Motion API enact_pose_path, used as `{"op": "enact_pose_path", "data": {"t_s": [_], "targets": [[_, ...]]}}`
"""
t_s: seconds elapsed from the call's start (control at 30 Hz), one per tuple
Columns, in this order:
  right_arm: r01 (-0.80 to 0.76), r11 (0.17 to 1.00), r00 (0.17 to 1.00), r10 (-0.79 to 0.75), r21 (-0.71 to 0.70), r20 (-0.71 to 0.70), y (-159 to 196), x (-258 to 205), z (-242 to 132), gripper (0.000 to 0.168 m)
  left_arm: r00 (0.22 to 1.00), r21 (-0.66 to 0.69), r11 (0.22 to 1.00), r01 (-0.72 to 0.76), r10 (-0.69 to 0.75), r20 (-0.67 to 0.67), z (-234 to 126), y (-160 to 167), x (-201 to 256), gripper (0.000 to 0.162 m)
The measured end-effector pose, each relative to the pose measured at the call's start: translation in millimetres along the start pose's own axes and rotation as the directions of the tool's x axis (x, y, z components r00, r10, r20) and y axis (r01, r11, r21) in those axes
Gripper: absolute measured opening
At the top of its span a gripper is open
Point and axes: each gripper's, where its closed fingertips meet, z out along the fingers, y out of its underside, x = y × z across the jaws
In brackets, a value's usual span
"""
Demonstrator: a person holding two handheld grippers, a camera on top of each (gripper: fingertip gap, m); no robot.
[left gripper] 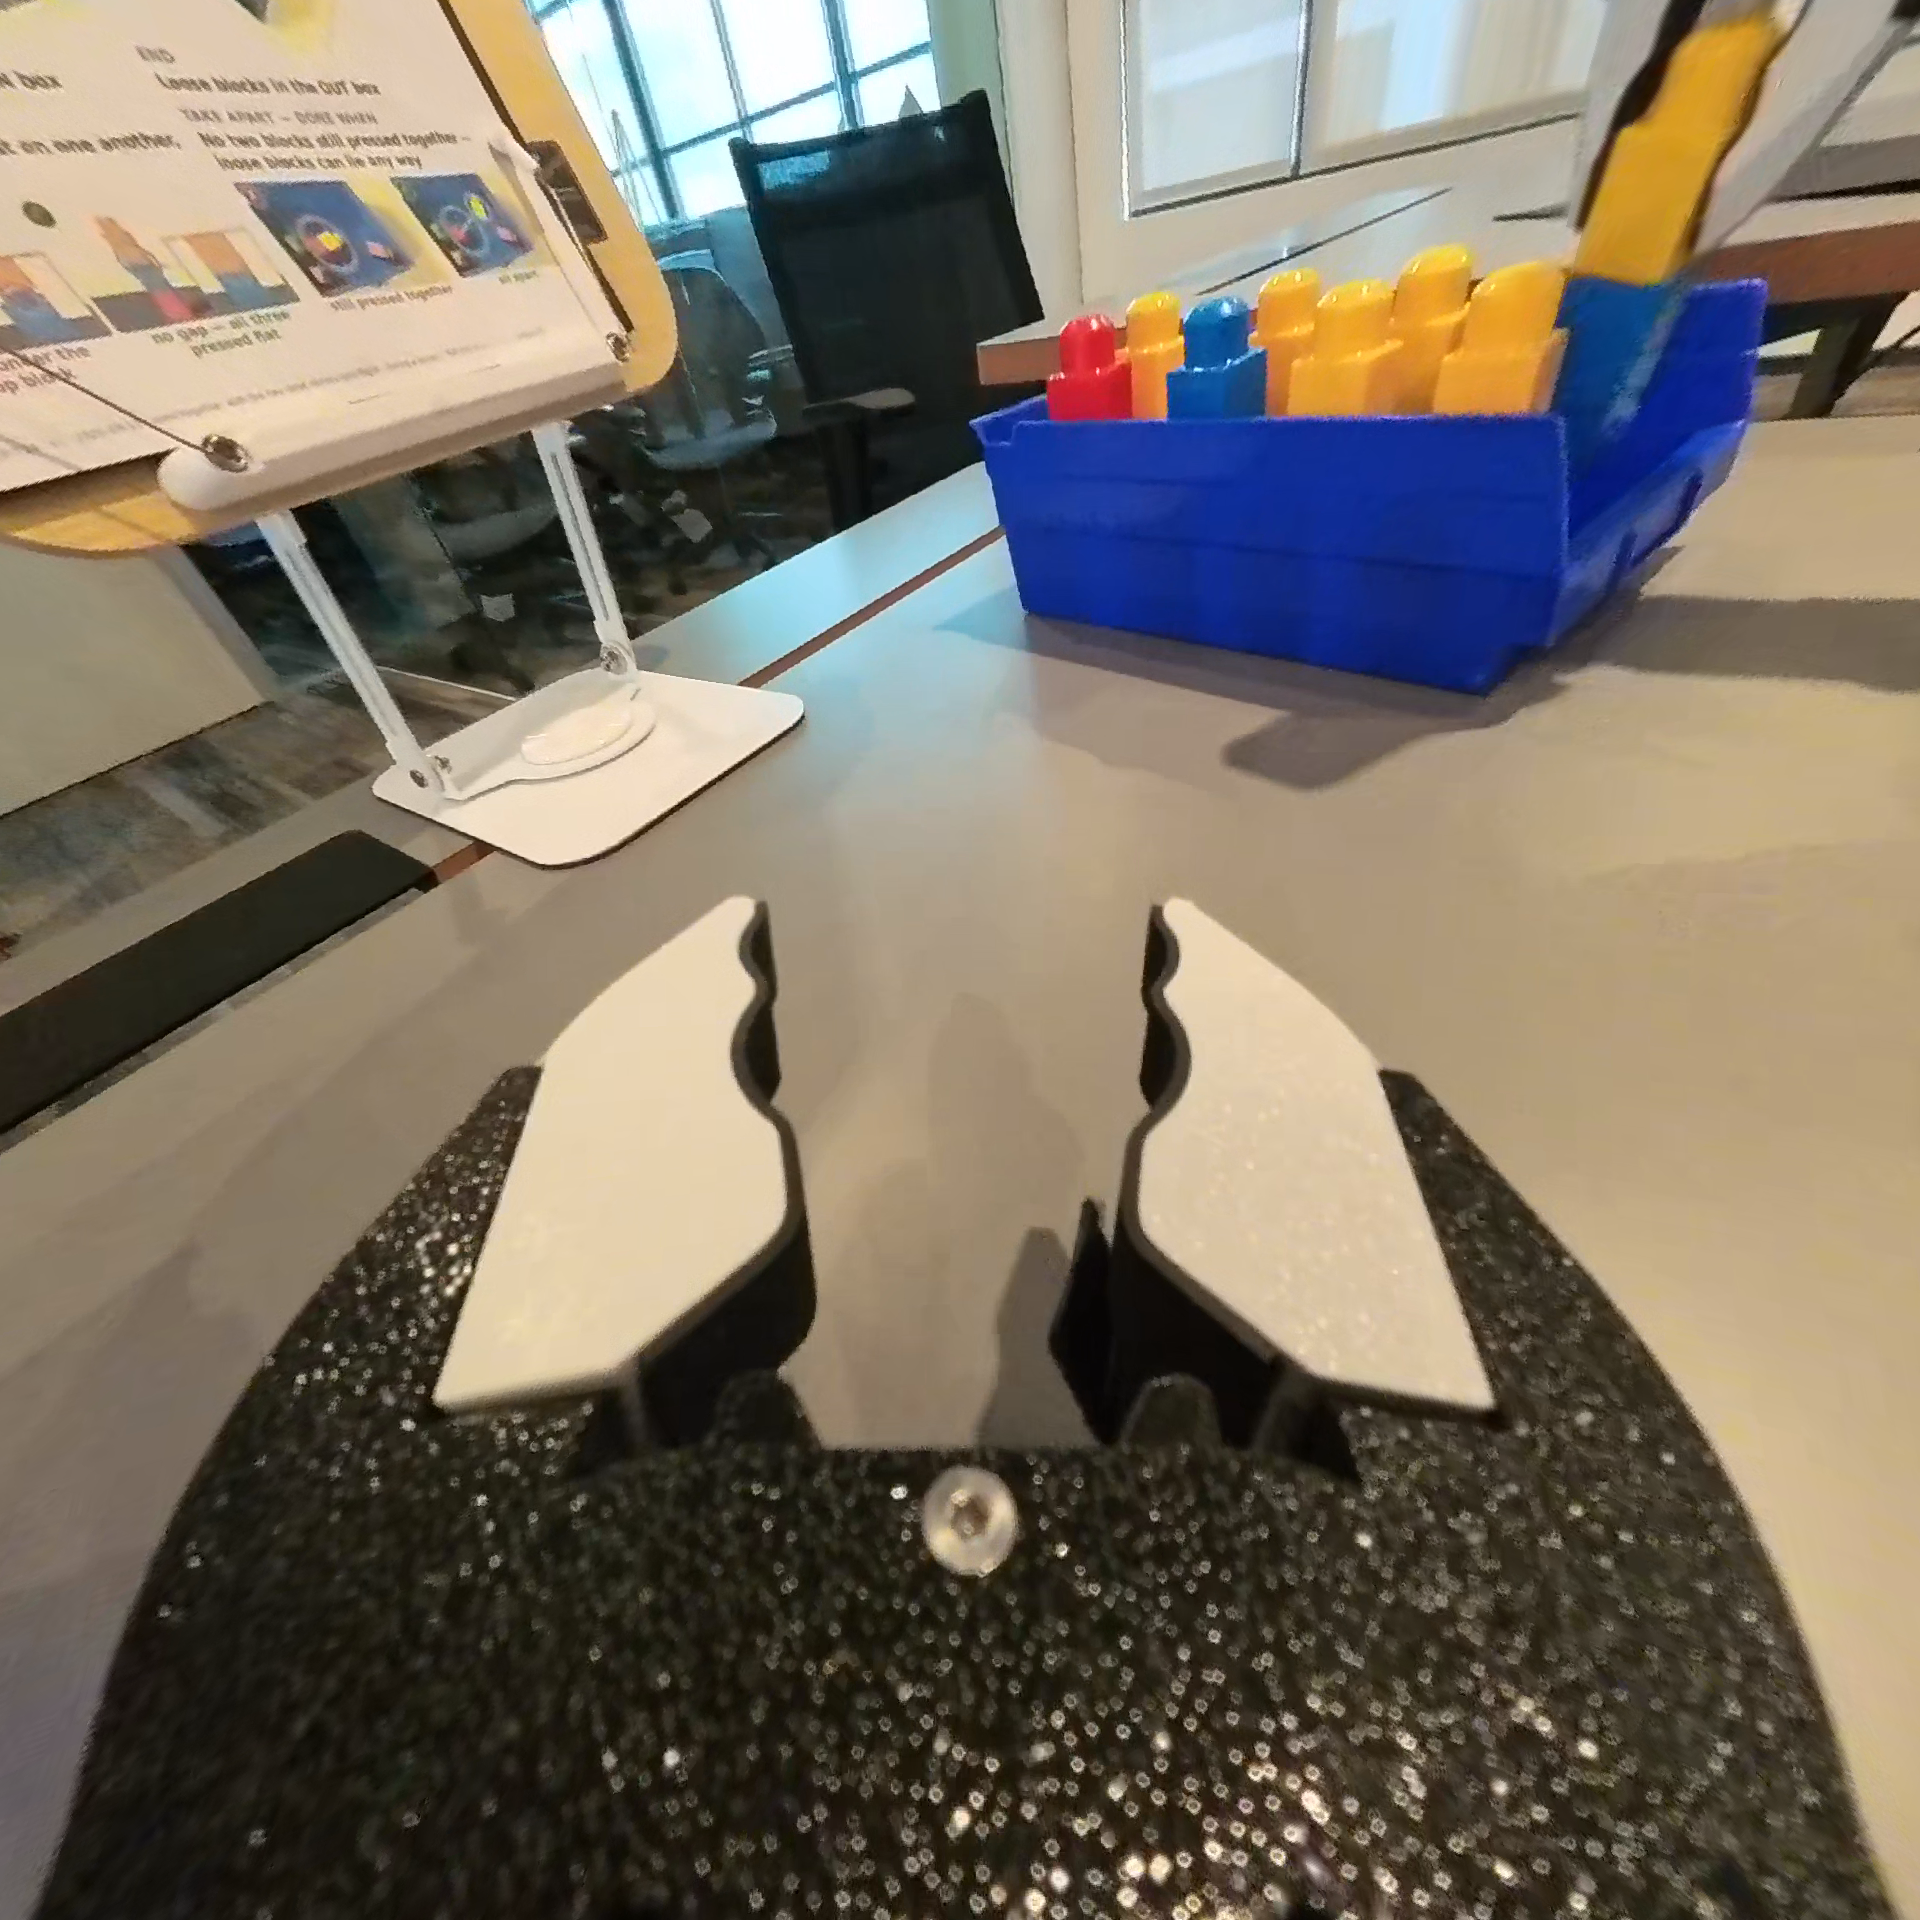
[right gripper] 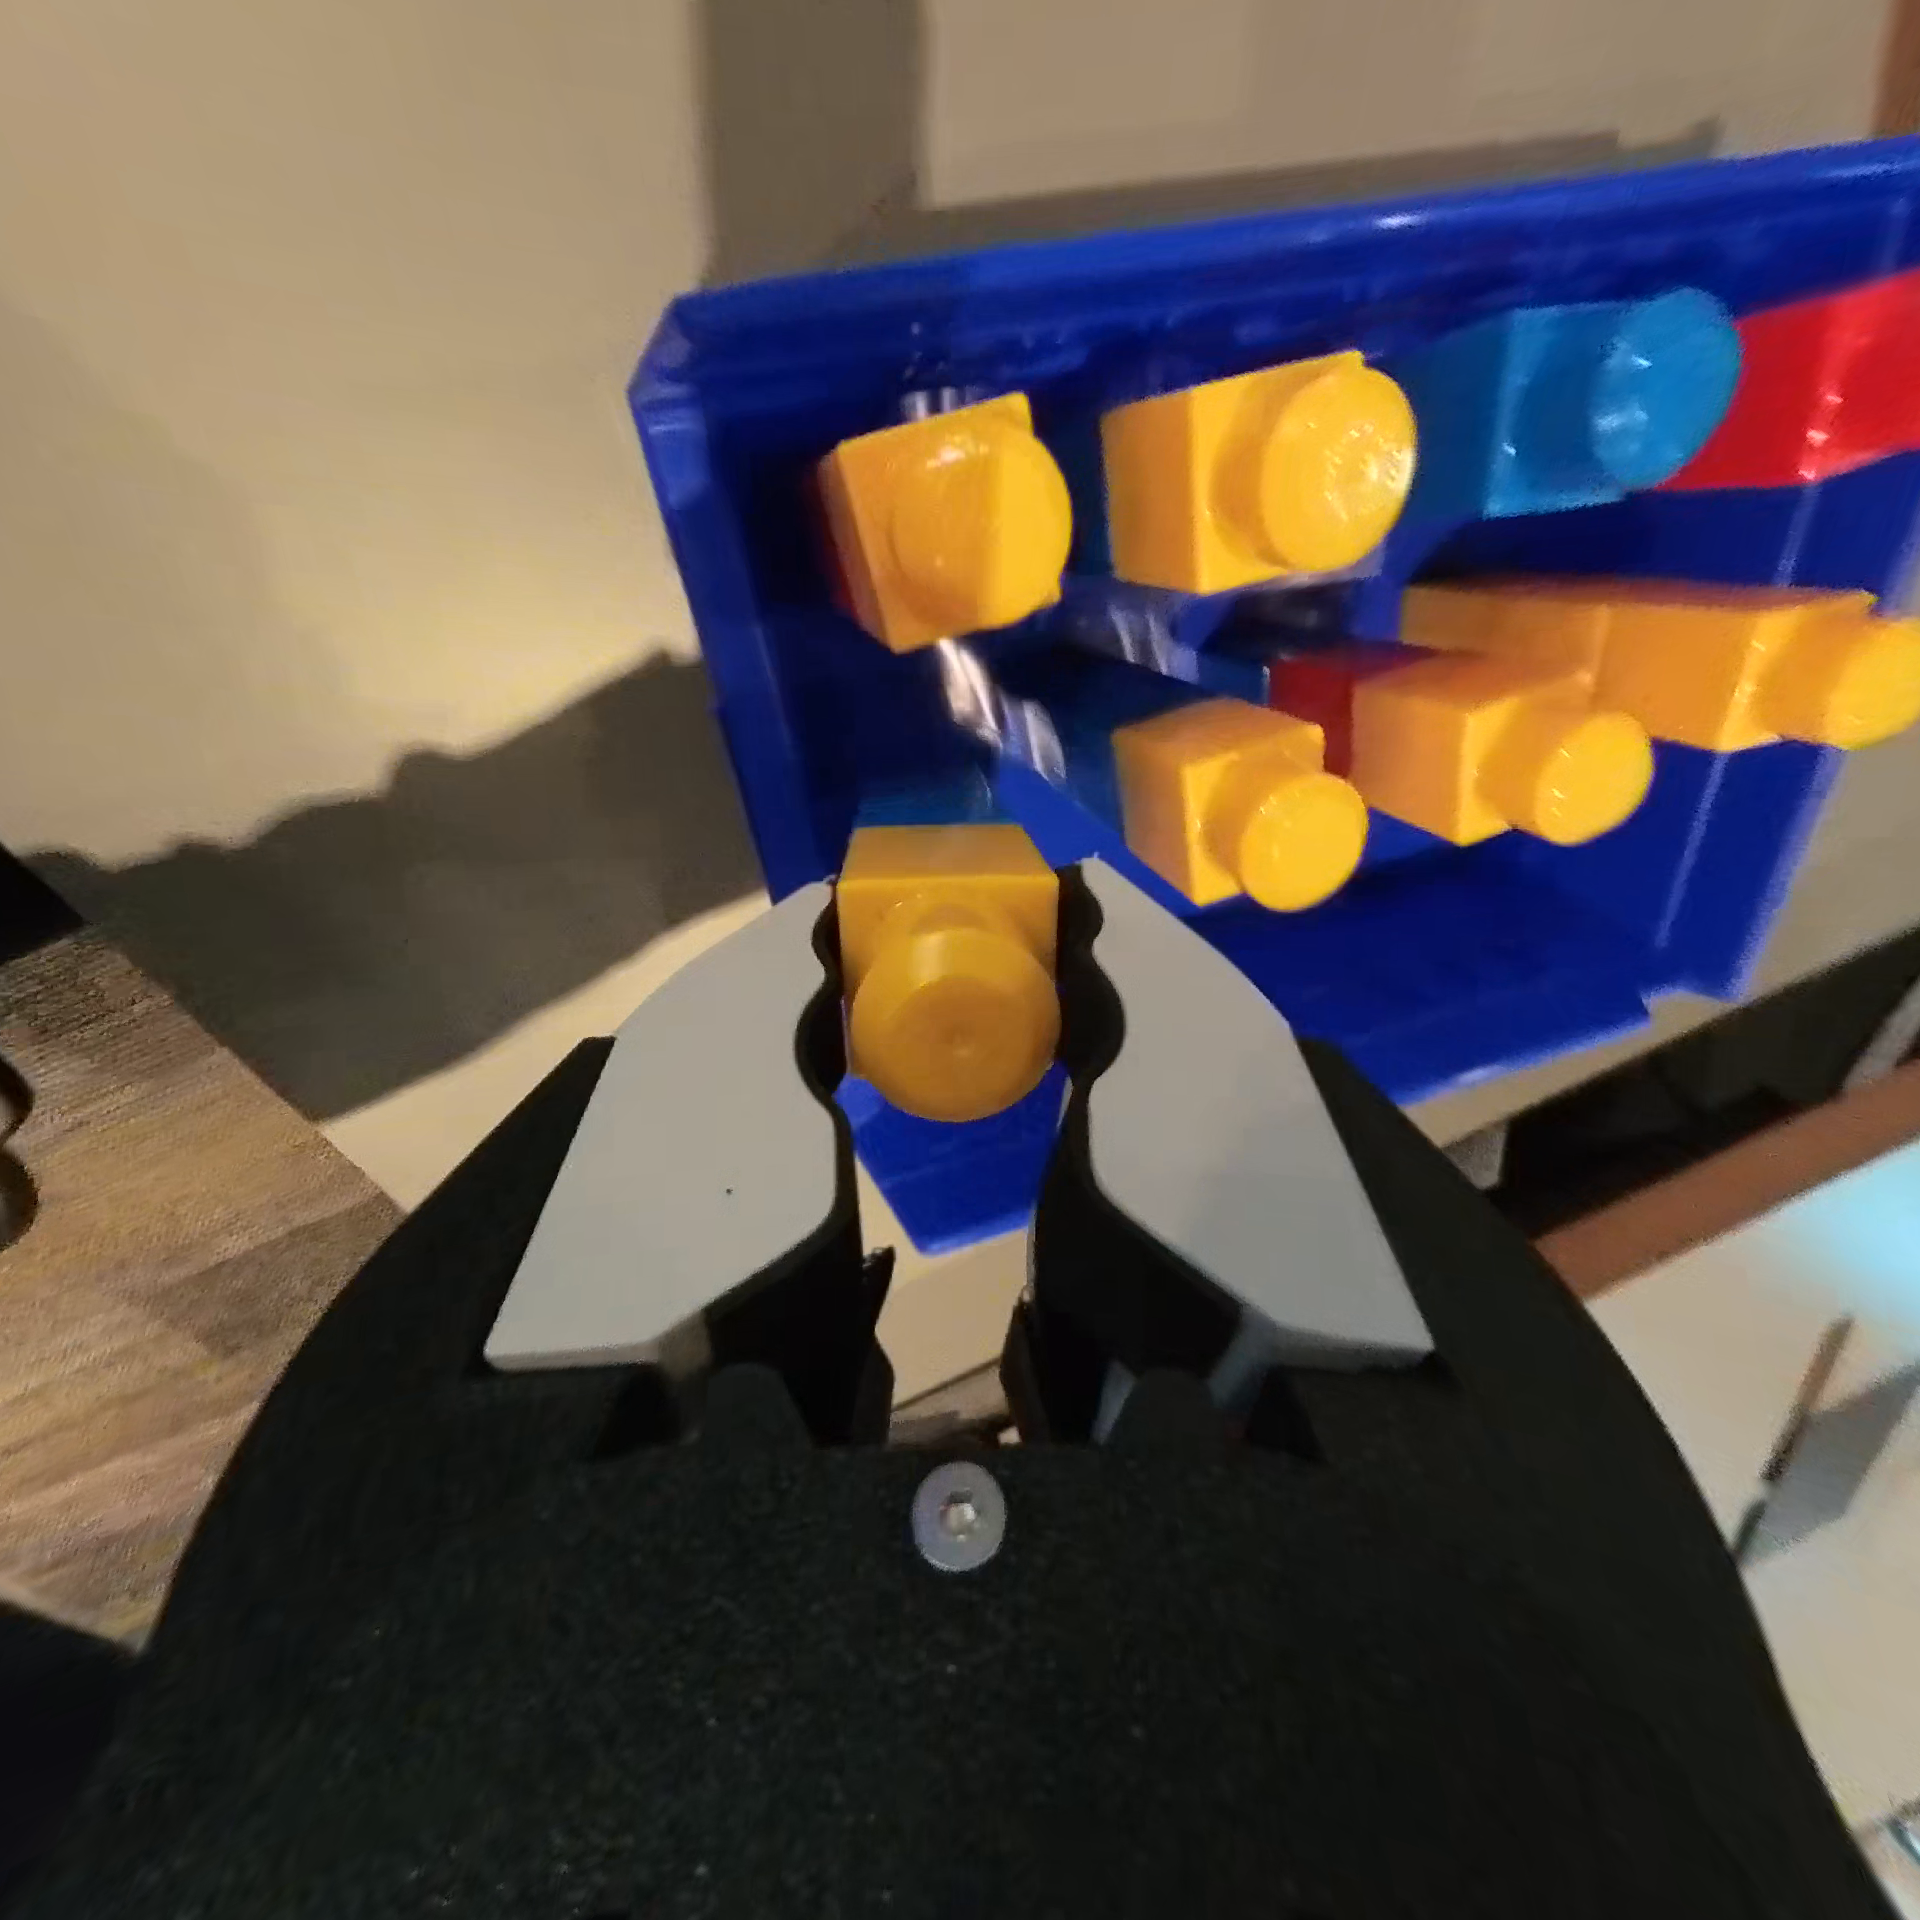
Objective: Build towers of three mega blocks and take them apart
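Note:
A blue bin (left gripper: 1288, 520) stands on the grey table at the far right and holds several upright block towers, mostly yellow-topped, one blue-topped (left gripper: 1221, 358), one red-topped (left gripper: 1089, 366). My left gripper (left gripper: 956, 935) is open and empty, low over the bare table in front of the bin. My right gripper (right gripper: 956, 914) is shut on a yellow block (right gripper: 951, 987) and holds it above the bin's (right gripper: 1351, 260) near corner. In the left wrist view that gripper (left gripper: 1631, 249) shows above the bin's right end with the yellow block (left gripper: 1673, 135) between its fingers.
A white stand (left gripper: 592, 748) carries an instruction board (left gripper: 312, 229) at the table's left edge. A black chair (left gripper: 883, 270) stands beyond the table. A wooden surface (right gripper: 135, 1195) lies at the left in the right wrist view. Spacing between my two grippers at the tips: around 35 centimetres.

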Motion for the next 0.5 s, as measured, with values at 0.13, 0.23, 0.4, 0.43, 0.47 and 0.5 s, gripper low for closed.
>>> {"op": "enact_pose_path", "data": {"t_s": [0.13, 0.23, 0.4, 0.43, 0.47, 0.5], "targets": [[-0.002, 1.0, 0.998, 0.003, -0.004, 0.061, -1, 1, 17, 0.038, 1.0, -0.011, 1.0, 0.002, -0.002, -0.01, 1, 2, 2, 0.067], [0.004, 1.0, 0.997, -0.004, 0.001, 0.079, -1, 0, 22, 0.038, 1.0, -0.016, 1.0, 0.005, -0.005, -0.014, 2, 4, 3, 0.067], [0.008, 1.0, 0.996, -0.01, 0.024, 0.091, -2, -1, 29, 0.038, 1.0, -0.016, 1.0, 0.003, -0.004, -0.024, 2, 3, 5, 0.066], [0.006, 1.0, 0.995, -0.009, 0.03, 0.1, -2, -2, 31, 0.038, 1.0, -0.017, 1.0, 0.003, -0.003, -0.026, 3, 3, 5, 0.065], [0.003, 0.999, 0.994, -0.007, 0.037, 0.106, -2, -3, 32, 0.038, 1.0, -0.019, 1.0, 0.003, -0.003, -0.028, 3, 4, 6, 0.065], [0.001, 0.999, 0.994, -0.006, 0.043, 0.111, -2, -3, 34, 0.037, 1.0, -0.021, 1.0, 0.002, -0.003, -0.031, 3, 4, 6, 0.065]]}}
